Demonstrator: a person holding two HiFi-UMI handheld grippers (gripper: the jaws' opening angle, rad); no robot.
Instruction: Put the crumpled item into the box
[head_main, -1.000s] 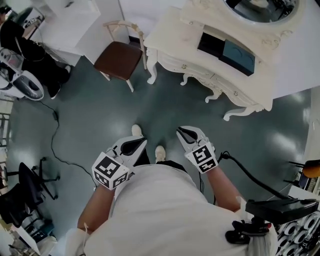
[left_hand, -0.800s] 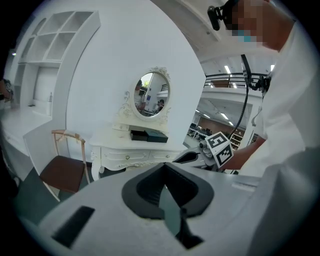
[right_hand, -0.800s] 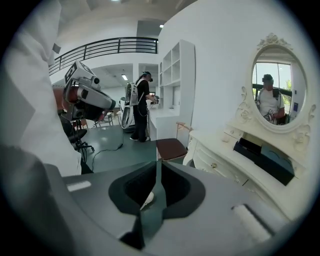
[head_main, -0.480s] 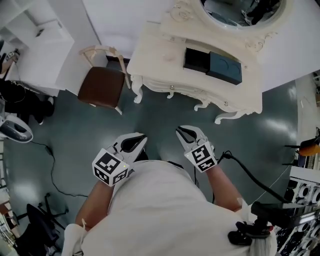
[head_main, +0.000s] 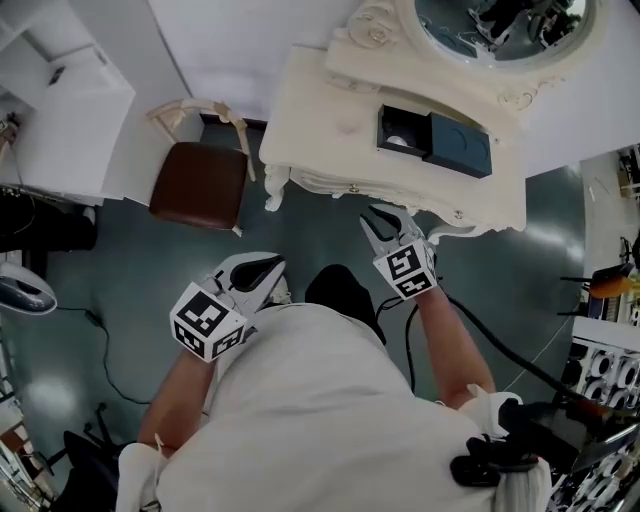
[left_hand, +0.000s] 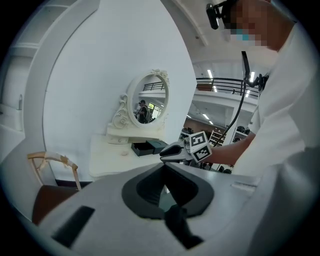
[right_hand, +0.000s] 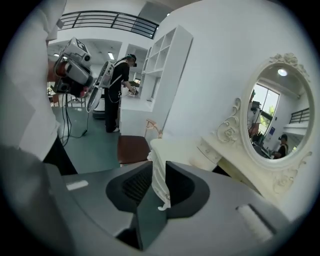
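Both grippers are empty, so the step in hand looks like the approach. The box lies open on the table, its lid touching its right side. The left gripper hangs well short of the box, fingers pressed together on nothing. The right gripper is nearer the box. Its fingers have just been opening and stand spread, with nothing between them. A pale patch inside the box is too vague to call the crumpled item, so I cannot place it. The next move calls for finding it, then closing spread fingers around it.
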